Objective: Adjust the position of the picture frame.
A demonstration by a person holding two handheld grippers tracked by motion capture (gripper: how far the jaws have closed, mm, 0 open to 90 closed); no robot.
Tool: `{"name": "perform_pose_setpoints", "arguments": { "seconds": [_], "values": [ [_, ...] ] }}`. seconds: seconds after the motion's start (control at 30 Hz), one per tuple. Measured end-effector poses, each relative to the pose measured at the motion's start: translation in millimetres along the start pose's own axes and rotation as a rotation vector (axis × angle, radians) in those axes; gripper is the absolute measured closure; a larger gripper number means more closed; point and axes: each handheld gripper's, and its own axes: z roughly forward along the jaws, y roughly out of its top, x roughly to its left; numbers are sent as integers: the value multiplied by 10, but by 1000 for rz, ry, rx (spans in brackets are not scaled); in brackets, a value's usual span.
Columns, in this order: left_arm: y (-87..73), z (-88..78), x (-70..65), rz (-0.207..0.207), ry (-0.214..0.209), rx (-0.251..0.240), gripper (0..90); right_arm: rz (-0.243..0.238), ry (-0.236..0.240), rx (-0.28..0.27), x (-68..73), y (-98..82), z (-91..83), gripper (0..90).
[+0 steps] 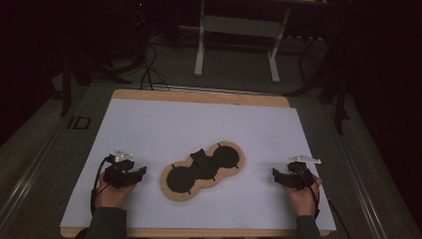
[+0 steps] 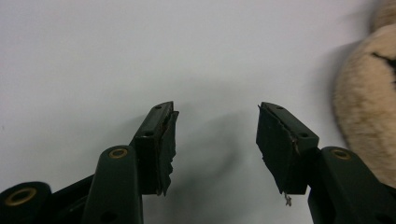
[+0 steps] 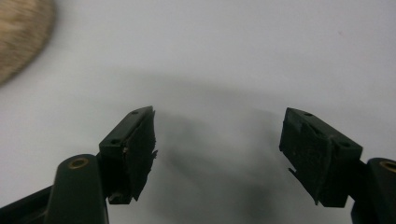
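A tan peanut-shaped wooden board (image 1: 203,171) with two round black recesses lies at the middle of the white table sheet (image 1: 199,129). A loose black piece (image 1: 202,159) rests across its narrow waist. My left gripper (image 1: 142,172) sits on the sheet left of the board, open and empty; the left gripper view shows its jaws apart (image 2: 215,135) with the board's tan edge (image 2: 364,107) at the right. My right gripper (image 1: 275,174) rests right of the board, open and empty (image 3: 217,140), with the board's edge (image 3: 21,35) at the upper left.
The sheet covers a wooden tabletop (image 1: 199,95). Beyond the far edge stand a white table frame (image 1: 236,45) and cables (image 1: 149,69) on a dark floor. Bare sheet surrounds the board on all sides.
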Motion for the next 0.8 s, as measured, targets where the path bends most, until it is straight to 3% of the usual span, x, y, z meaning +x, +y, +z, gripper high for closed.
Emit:
{"name": "perform_pose_setpoints", "arguments": {
  "seconds": [0.1,0.27,0.37,0.57,0.63,0.8],
  "values": [
    [27,-42,-75,53,-1,-23,476,-20,8,-8,42,11,-22,251],
    [52,-40,-193,98,-18,-19,480,-59,18,-33,126,38,-79,349],
    [62,-40,-205,83,-27,-8,500,-80,43,-40,194,43,-96,398],
    [80,-105,-234,86,-51,-41,520,-103,69,-45,311,63,-107,420],
    [84,-90,-234,74,-68,-32,552,-114,92,-49,360,68,-118,476],
    [88,-63,-236,63,-87,-26,601,-94,146,-56,394,66,-118,528]
  ]
}}
